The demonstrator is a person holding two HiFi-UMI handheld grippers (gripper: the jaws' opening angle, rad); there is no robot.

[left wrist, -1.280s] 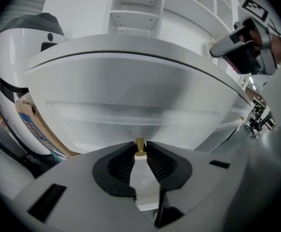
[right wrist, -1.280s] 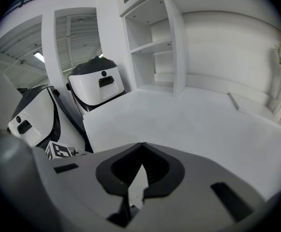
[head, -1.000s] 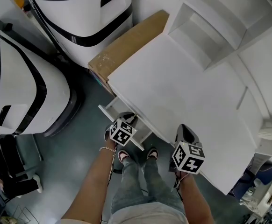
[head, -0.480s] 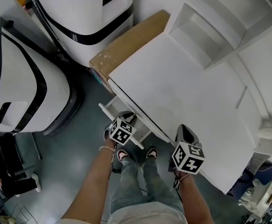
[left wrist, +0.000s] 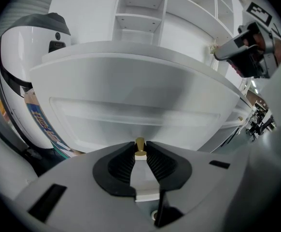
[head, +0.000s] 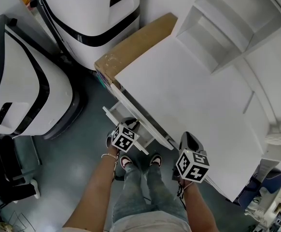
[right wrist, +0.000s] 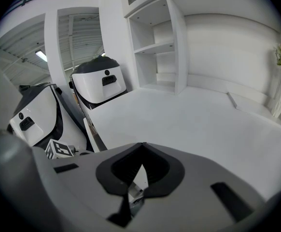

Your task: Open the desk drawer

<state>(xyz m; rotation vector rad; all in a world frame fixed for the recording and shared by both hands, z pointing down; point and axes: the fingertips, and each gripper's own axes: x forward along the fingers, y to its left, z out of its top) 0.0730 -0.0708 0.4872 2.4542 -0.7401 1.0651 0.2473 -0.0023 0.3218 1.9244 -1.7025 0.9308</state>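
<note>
A white desk [head: 179, 95] has a drawer [head: 112, 115] standing pulled out a little from its front left. In the left gripper view the drawer's white front panel [left wrist: 131, 110] fills the middle, and its small brass knob [left wrist: 139, 145] sits between the ribbed black pads. My left gripper [left wrist: 140, 149] is shut on that knob; from the head view the left gripper [head: 132, 123] meets the drawer's front. My right gripper [head: 189, 138] hovers at the desk's front edge, right of the drawer. Its tips meet with nothing between them, right gripper [right wrist: 141, 146] over the bare desk top [right wrist: 189, 120].
Two large white machines with black stripes [head: 15, 91] [head: 87, 13] stand left of the desk. A brown board [head: 131, 42] leans at the desk's left end. White shelves [head: 217, 23] rise at the back. The person's legs and shoes [head: 140, 163] are below the drawer.
Only the head view has drifted slightly. Both grippers and the drawer stand as before.
</note>
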